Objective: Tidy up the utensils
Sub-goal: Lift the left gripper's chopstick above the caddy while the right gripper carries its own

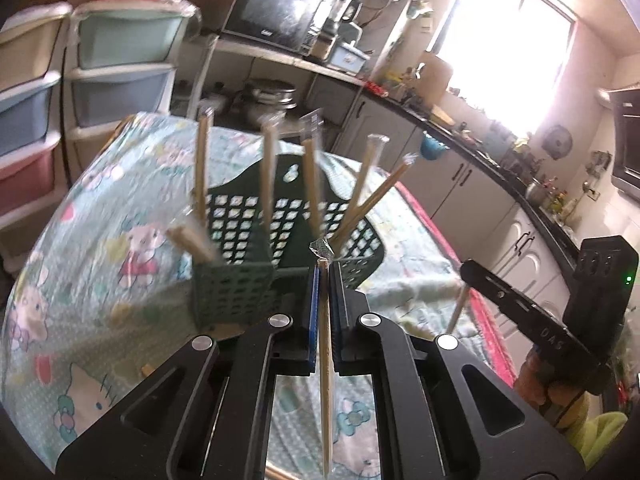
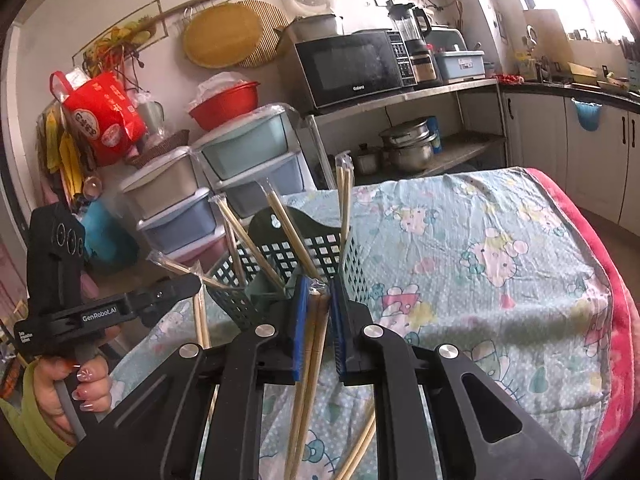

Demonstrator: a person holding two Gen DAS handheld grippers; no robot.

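Wooden chopsticks (image 1: pixel 267 176) in clear wrappers stand splayed in a dark green perforated utensil basket (image 1: pixel 236 280) on a table under a cartoon-cat tablecloth (image 2: pixel 500 264). Left gripper (image 1: pixel 325 268) is clamped tight on a single chopstick (image 1: pixel 326 380). Right gripper (image 2: pixel 319 292) is pinched on a pair of chopsticks (image 2: pixel 312 344), just in front of the basket. Behind stand plastic drawers (image 2: pixel 248 160) and a microwave (image 2: pixel 352 66).

A black microwave (image 2: pixel 352 66) sits on a metal shelf (image 2: pixel 404 96). Just right of the microwave stands a blender (image 2: pixel 408 28); below it, steel pots (image 2: pixel 408 144); to its left, a red basin (image 2: pixel 224 104) tops stacked plastic drawers (image 2: pixel 248 164). A round woven tray (image 2: pixel 222 40) hangs on the wall above and left of the microwave.
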